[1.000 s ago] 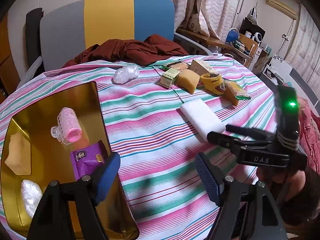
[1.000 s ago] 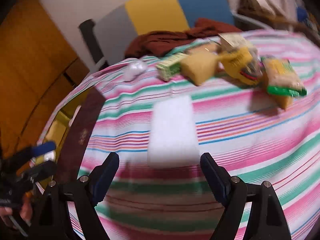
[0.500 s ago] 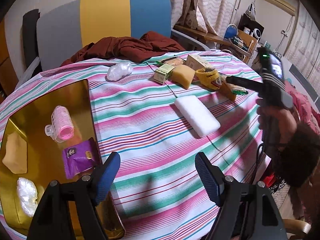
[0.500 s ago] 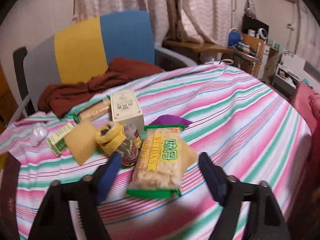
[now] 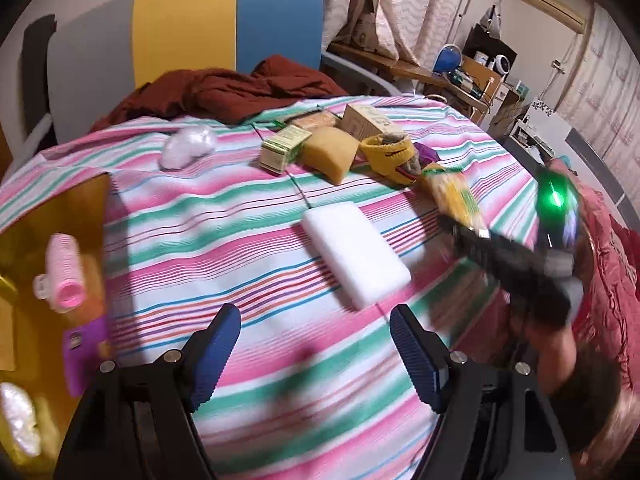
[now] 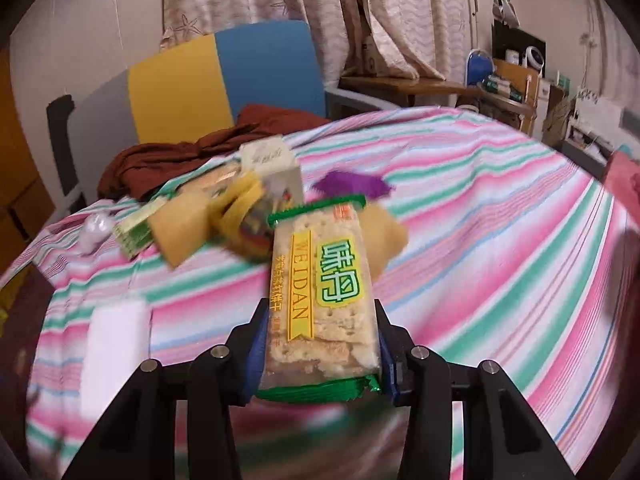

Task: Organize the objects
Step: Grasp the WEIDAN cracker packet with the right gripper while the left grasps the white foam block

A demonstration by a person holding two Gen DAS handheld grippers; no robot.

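Note:
My right gripper (image 6: 320, 340) is shut on a cracker packet (image 6: 324, 292) with green ends and yellow label, holding it above the striped cloth. In the left wrist view the same packet (image 5: 452, 196) sticks out of the right gripper (image 5: 460, 228) at the right. My left gripper (image 5: 316, 348) is open and empty, low over the cloth, just short of a white sponge block (image 5: 354, 256). A gold tray (image 5: 80, 208) at the left holds a pink hair roller (image 5: 64, 272), a purple packet (image 5: 86, 344) and a clear bag (image 5: 18, 416).
A cluster lies at the back of the table: green box (image 5: 284, 152), yellow sponge (image 5: 330, 152), yellow knitted shoe (image 5: 394, 156), cardboard box (image 5: 366, 120), purple wrapper (image 6: 350, 184), clear plastic wad (image 5: 188, 146). A brown garment (image 5: 224, 92) lies on the chair behind.
My right gripper has closed on the cracker packet and lifted it off the cloth. The left gripper has shifted right, away from the tray and towards the white sponge.

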